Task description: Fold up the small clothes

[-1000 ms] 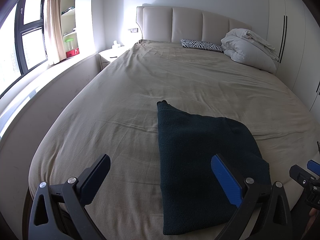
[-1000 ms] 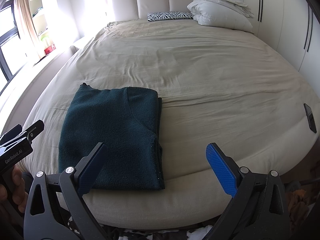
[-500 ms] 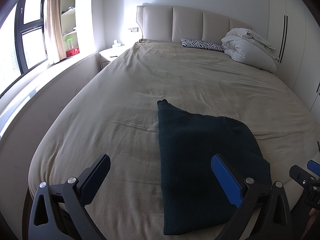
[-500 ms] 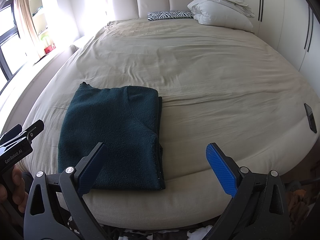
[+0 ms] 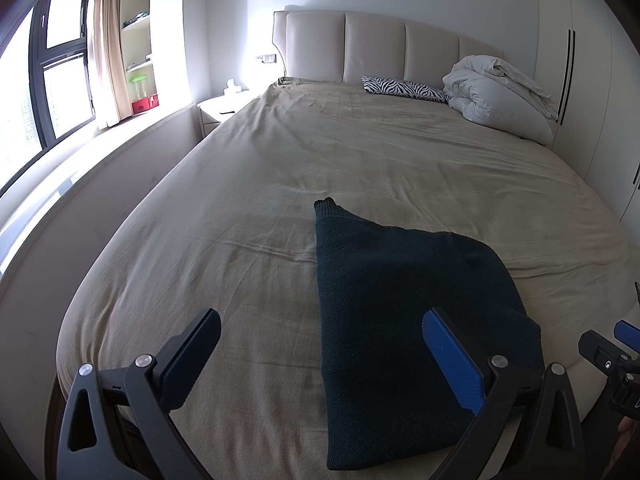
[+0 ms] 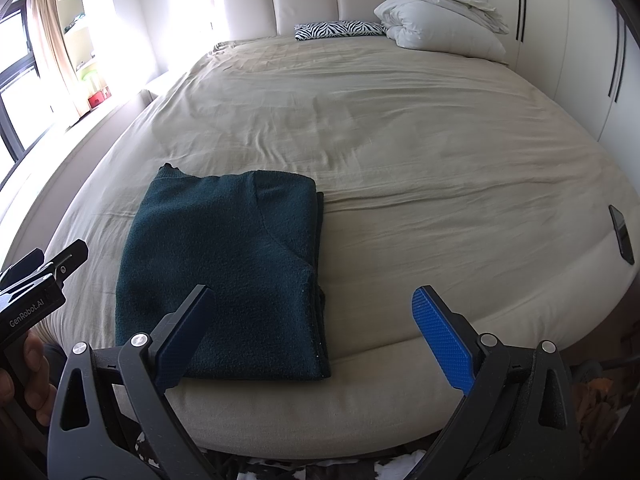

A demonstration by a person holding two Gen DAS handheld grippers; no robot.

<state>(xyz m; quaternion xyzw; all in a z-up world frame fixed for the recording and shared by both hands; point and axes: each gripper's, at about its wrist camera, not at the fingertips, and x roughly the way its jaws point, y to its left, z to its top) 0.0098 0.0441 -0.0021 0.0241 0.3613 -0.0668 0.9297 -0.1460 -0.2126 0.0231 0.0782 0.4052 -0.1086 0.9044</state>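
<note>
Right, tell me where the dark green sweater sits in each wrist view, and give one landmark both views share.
Left wrist view: the dark green sweater lies folded right of centre, low in the picture, partly behind the left gripper's blue finger.
Right wrist view: it lies left of centre, near the bed's front edge.
Shared landmark: the zebra-print pillow at the headboard, beside the white duvet.

Both cameras are looking from the foot of the bed toward the headboard, low and near the mattress edge. The left view is standing further left, facing the window side. The right view is facing more the wardrobe side. Both are sharing the folded dark sweater, the zebra pillow and the white duvet.
</note>
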